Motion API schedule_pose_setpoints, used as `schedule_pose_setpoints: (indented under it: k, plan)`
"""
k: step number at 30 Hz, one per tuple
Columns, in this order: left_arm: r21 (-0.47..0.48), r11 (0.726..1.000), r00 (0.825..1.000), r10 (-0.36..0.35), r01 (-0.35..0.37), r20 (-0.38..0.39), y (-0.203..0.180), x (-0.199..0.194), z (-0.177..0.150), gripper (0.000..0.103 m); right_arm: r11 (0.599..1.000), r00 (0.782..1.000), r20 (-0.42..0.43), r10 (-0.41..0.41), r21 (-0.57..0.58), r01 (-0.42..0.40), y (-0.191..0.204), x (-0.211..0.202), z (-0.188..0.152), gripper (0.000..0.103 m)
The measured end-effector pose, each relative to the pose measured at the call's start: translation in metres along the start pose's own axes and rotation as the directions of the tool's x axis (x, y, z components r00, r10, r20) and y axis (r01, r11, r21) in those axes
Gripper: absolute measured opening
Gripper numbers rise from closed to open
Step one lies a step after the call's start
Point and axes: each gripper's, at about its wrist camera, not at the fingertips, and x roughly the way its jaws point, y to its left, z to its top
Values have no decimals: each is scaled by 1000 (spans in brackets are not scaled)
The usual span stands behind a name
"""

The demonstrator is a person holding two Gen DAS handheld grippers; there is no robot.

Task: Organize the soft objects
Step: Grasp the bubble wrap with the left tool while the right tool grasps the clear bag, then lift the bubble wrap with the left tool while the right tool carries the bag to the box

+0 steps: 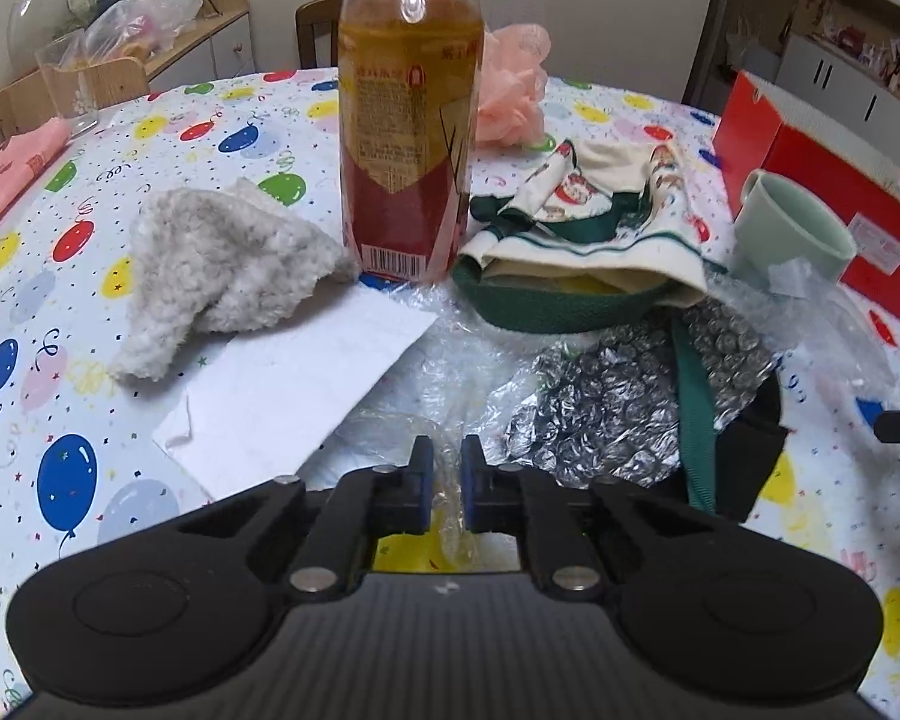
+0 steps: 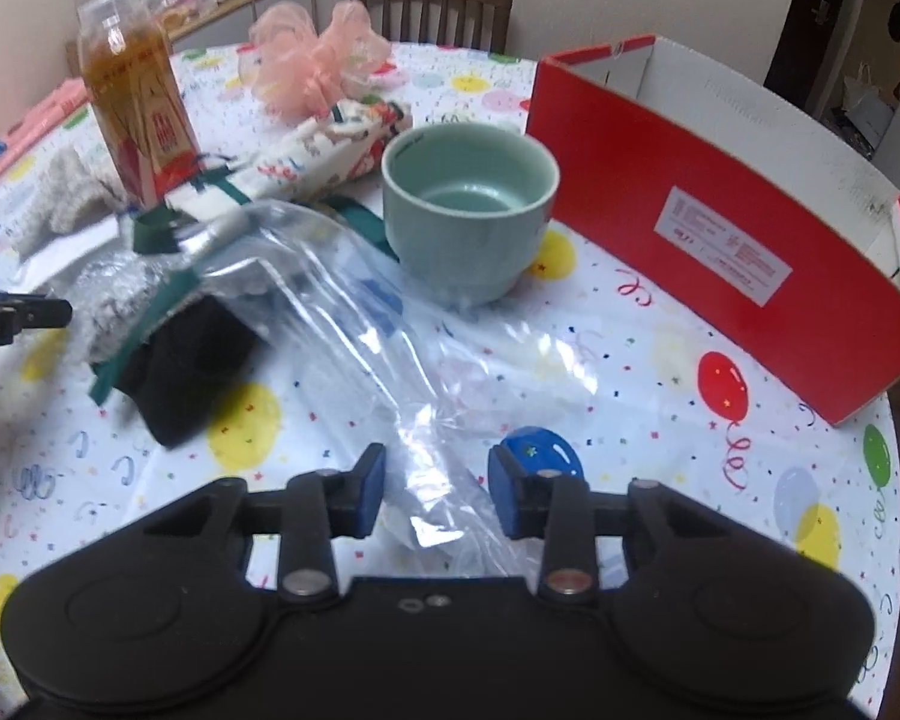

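Observation:
My left gripper [image 1: 447,480] is shut on a fold of the clear plastic bag [image 1: 414,384] near the table's front. The same plastic bag [image 2: 354,300] runs between the fingers of my right gripper [image 2: 437,480]; its blue pads stand apart and do not visibly press on the film. A fuzzy grey-white cloth [image 1: 222,264] lies to the left of the bottle. A printed fabric bag with green straps [image 1: 600,228] sits to the bottle's right, above silver bubble wrap [image 1: 618,408]. A pink mesh puff [image 1: 510,102] rests at the back.
A tall tea bottle [image 1: 411,120] stands mid-table. The pale green cup [image 2: 468,216] and an open red box [image 2: 720,240] are on the right. A white sheet [image 1: 294,384] lies under the cloth's edge. A black fabric piece [image 2: 192,372] lies left of the plastic.

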Motion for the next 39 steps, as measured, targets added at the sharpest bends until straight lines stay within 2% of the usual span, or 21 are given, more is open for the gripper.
schedule_pose_setpoints:
  k: [10,18,23,29,39]
  plan:
    - [-30,998,997,-45,47,67,-4,-40,14,8,998,996,80,37,55,-42,-14,-44,2,34]
    - [-32,994,981,-102,109,166,-18,-79,38,7,994,984,164,62,76,-75,-26,-77,10,34]
    - [1,988,959,-149,153,241,-36,-103,56,7,993,978,200,62,90,-81,-38,-89,19,33]
    - [36,979,934,-204,202,294,-62,-121,82,7,992,969,242,45,105,-72,-57,-105,31,33]
    - [115,953,874,-304,281,379,-113,-139,132,7,990,960,279,-29,140,-10,-99,-120,49,33]
